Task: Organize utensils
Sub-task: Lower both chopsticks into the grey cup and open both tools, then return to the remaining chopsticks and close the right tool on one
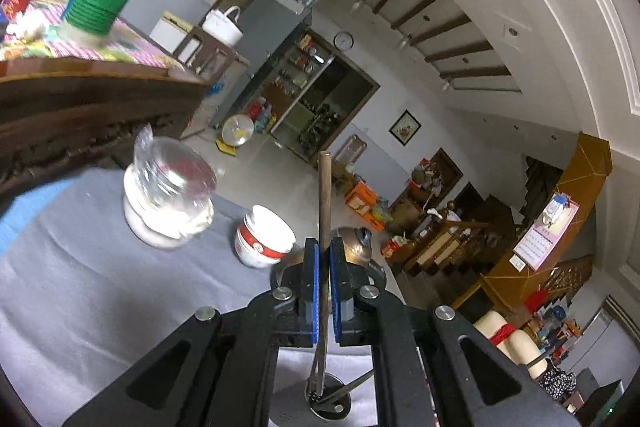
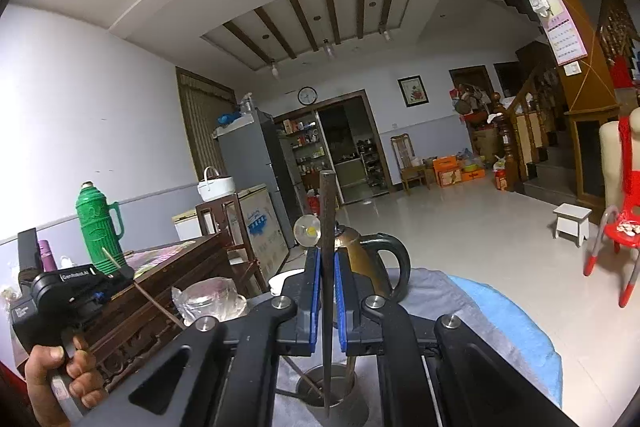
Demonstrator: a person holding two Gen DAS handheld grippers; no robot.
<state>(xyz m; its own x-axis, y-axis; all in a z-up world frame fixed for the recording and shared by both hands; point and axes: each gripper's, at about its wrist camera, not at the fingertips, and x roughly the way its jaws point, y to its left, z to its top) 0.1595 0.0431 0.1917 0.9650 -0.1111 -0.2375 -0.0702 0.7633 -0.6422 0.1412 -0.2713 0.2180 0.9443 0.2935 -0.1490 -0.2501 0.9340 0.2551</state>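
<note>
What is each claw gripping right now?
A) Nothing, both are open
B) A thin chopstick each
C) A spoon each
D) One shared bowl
B: the left claw is shut on a brown chopstick and the right claw on a dark chopstick, both standing upright above the metal utensil holder.

Two grippers: left gripper [image 1: 324,283], right gripper [image 2: 327,291]. Two held chopsticks: brown chopstick [image 1: 324,195], dark chopstick [image 2: 328,219]. One utensil holder [image 2: 326,385]. One kettle [image 2: 372,259], one green thermos [image 2: 98,227], one bowl [image 1: 264,235].
</note>
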